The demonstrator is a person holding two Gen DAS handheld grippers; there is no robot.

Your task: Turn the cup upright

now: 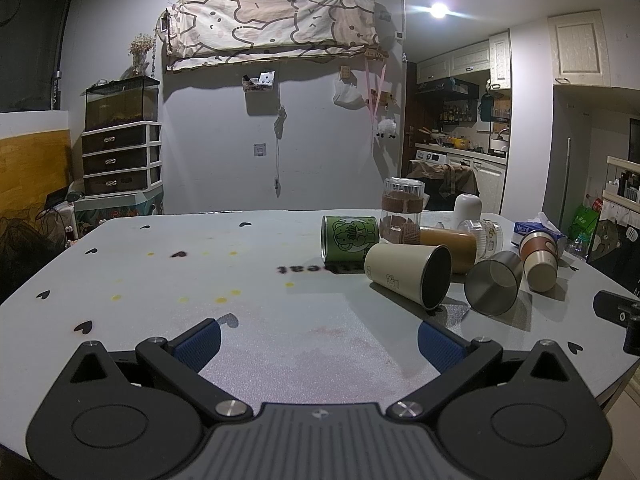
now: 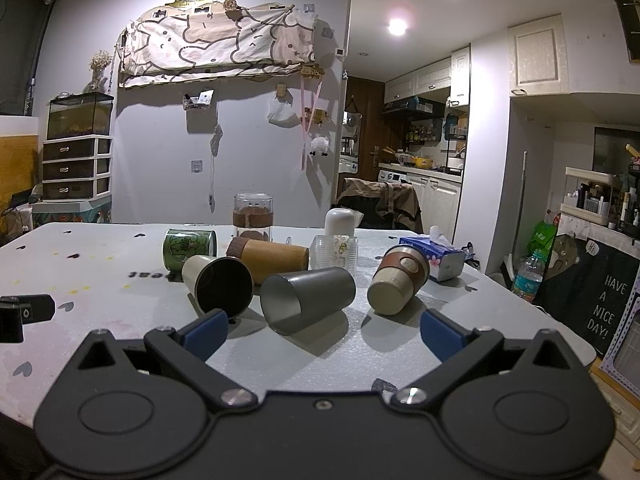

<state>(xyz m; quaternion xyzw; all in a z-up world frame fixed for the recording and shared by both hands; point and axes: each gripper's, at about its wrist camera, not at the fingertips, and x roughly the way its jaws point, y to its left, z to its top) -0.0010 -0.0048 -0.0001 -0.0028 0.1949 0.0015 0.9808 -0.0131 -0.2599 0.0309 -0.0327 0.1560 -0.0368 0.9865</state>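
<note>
Several cups lie on their sides on the grey table (image 1: 160, 280): a cream cup (image 1: 408, 276) (image 2: 218, 282) with its dark mouth toward me, a dark grey steel cup (image 1: 494, 284) (image 2: 308, 294), a beige cup with a brown band (image 1: 540, 260) (image 2: 398, 280), a green printed cup (image 1: 350, 238) (image 2: 188, 248) and a brown bamboo-look cup (image 2: 268, 254). My left gripper (image 1: 318, 344) is open and empty, low over the table, left of the cups. My right gripper (image 2: 324, 332) is open and empty, just in front of the steel cup.
A glass jar with a brown sleeve (image 2: 253, 212) and a white cup (image 2: 340, 222) stand upside down behind the group, next to a clear plastic cup (image 2: 335, 252). A tissue box (image 2: 434, 258) sits at the right. The table edge drops off at the right (image 2: 560, 320).
</note>
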